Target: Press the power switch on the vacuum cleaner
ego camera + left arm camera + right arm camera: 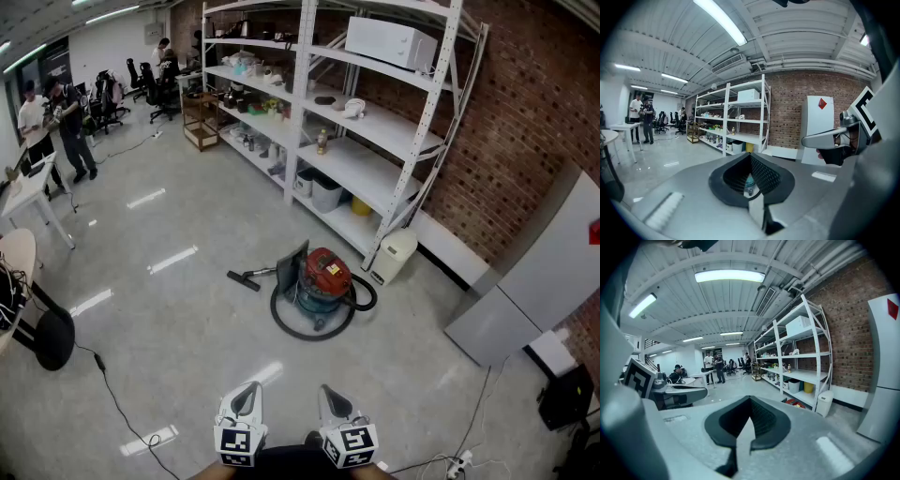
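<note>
A tall white shelving unit stands against a brick wall, with a white microwave on its top shelf and storage boxes lower down. A small white bin sits on the floor just beside the unit's near end. At far left, two people stand near a white bench, with office chairs beyond. A black cable trails across the glossy grey floor. A grey cabinet stands at right.

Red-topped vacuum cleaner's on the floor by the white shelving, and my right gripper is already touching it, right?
Not touching: the head view shows the right gripper well short of the vacuum cleaner, floor between. It is by the white shelving.
</note>
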A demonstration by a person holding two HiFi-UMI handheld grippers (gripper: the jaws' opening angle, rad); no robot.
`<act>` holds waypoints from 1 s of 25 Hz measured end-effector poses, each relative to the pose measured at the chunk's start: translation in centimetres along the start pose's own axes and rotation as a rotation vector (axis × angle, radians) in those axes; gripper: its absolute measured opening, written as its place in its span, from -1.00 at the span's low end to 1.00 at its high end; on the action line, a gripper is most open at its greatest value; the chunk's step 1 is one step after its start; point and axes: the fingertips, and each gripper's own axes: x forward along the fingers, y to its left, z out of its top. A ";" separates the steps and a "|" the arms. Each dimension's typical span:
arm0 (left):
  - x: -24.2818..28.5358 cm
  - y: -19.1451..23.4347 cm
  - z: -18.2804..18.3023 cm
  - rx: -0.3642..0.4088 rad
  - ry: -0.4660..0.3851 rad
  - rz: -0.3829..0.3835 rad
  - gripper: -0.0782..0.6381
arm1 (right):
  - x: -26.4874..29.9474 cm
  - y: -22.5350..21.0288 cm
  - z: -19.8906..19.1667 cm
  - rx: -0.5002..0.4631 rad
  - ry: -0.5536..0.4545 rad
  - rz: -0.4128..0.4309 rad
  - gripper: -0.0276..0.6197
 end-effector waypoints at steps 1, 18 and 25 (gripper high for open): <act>-0.2 0.1 0.0 -0.003 0.001 0.003 -0.74 | -0.1 0.2 0.0 -0.002 -0.001 -0.002 -0.94; 0.7 -0.4 1.2 -0.009 -0.014 0.014 -0.74 | 0.7 -0.6 0.8 0.013 -0.005 0.019 -0.94; 1.6 -2.3 1.2 -0.003 -0.009 -0.005 -0.74 | -0.3 -2.5 0.3 0.048 -0.005 0.005 -0.94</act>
